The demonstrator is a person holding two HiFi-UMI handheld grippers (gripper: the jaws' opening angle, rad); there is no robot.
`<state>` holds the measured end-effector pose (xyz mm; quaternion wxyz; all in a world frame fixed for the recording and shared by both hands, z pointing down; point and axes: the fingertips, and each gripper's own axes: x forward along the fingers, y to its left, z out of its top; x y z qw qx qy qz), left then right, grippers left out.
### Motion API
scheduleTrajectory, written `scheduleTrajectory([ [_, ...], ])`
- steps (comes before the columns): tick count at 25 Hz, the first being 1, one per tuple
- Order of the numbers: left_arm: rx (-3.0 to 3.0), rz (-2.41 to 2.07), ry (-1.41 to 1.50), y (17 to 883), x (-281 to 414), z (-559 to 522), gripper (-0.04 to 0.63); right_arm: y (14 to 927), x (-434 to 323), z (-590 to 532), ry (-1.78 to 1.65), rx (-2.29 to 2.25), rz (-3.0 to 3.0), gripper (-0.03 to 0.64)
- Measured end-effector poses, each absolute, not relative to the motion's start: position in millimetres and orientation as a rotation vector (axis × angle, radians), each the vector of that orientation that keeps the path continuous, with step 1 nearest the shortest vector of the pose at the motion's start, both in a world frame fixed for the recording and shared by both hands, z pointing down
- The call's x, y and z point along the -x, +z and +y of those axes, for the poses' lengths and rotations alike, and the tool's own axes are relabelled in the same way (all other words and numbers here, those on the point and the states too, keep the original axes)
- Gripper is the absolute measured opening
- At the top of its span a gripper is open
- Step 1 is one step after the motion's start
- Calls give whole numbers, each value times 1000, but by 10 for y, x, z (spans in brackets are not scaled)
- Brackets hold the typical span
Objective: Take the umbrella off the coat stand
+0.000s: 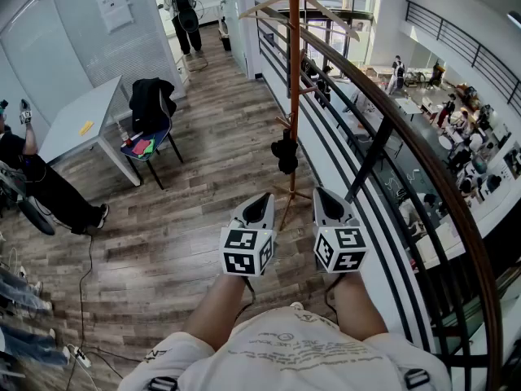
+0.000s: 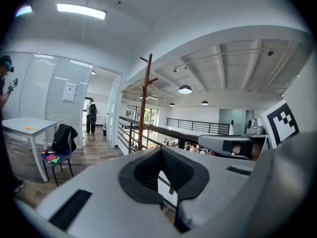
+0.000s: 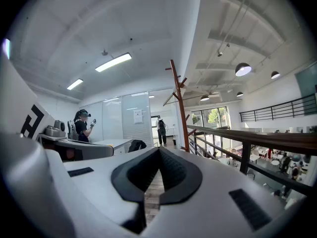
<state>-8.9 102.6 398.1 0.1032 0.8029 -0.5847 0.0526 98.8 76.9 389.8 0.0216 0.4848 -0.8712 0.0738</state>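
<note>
While the left gripper and right gripper sit side by side, jaws together and empty, the small black folded umbrella hangs on the tall brown wooden coat stand ahead, apart from both. A black-barred railing runs just right of the stand; on its left is open wooden plank floor.

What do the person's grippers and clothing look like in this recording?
Both the left gripper and right gripper have pale grey bodies with black ribbed jaw pads, each carrying a white cube with black square markers. The person wears a white printed T-shirt.
</note>
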Motion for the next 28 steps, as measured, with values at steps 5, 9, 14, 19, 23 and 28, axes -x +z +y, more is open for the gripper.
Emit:
scheduleTrajectory([
  [5,-2361,-1739,167,3996,2,955,5,3909,-1064,716,240,-1477,-2723,2],
  [9,-2358,-1750,169,3980,-105,873,5,3884,-1142,655,239,-1447,-2746,2],
  [14,-2346,-1774,171,4016,-245,750,5,3935,-1274,560,253,-1408,-2777,3],
  [19,-2327,-1786,187,4078,-348,644,5,4013,-1370,478,275,-1367,-2778,2],
  [23,-2318,-1787,195,4117,-393,543,5,4078,-1387,386,284,-1349,-2767,2],
  [28,-2298,-1785,186,4186,-335,331,5,4180,-1350,192,290,-1340,-2743,2],
])
